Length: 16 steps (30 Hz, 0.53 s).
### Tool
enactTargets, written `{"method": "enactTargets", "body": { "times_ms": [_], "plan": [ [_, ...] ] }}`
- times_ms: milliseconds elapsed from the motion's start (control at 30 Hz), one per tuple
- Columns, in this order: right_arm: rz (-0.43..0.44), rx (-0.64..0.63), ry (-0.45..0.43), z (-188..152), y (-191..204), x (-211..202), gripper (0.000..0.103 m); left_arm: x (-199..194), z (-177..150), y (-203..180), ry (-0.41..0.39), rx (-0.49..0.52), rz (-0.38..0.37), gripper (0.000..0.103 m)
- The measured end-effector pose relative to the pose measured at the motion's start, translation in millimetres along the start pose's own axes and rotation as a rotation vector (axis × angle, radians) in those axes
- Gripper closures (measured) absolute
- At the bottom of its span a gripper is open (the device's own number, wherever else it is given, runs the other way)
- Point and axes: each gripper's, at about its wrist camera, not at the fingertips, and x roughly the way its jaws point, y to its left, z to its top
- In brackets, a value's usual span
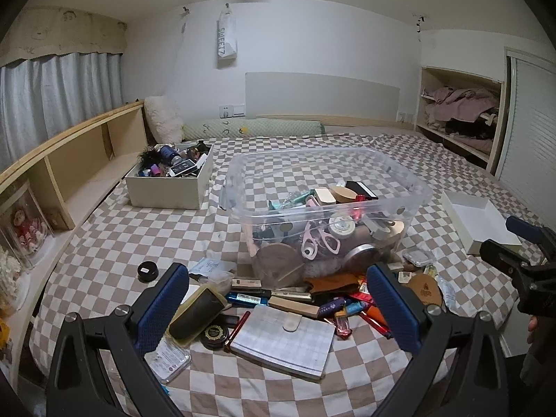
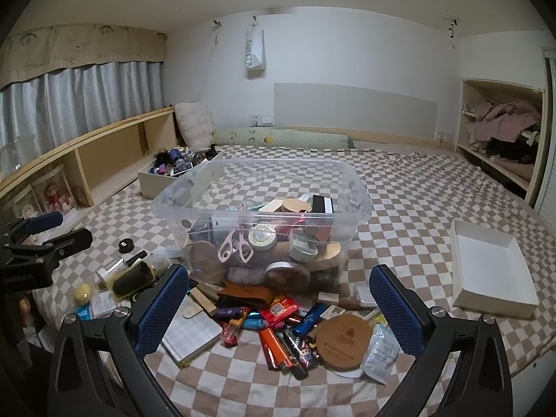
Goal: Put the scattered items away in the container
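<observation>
Crowding the clear plastic storage bin point(image 1: 326, 187), its contents overlap so that most cannot be told apart; pink-handled scissors point(image 1: 321, 239) and a round tape roll point(image 1: 342, 226) show through the wall. Bin sits mid-bed on the brown-and-white checkered bedsheet point(image 1: 139, 236). Scattered pile just before it: grey grid-pattern notebook point(image 1: 283, 342), orange lighter point(image 2: 272, 345), round brown leather coaster point(image 2: 344, 338). Left gripper point(image 1: 278, 299) and right gripper point(image 2: 278, 299) both spread wide, empty.
</observation>
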Motion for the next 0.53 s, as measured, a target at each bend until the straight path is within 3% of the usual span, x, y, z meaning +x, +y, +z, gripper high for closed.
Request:
{"method": "enactTargets", "body": {
  "times_ms": [533],
  "plan": [
    [-0.001,-0.01,0.017,-0.2,-0.9,1.6,0.0,-0.9,-2.3,-8.5,0.001,0.034,-0.014,0.0]
  ]
}}
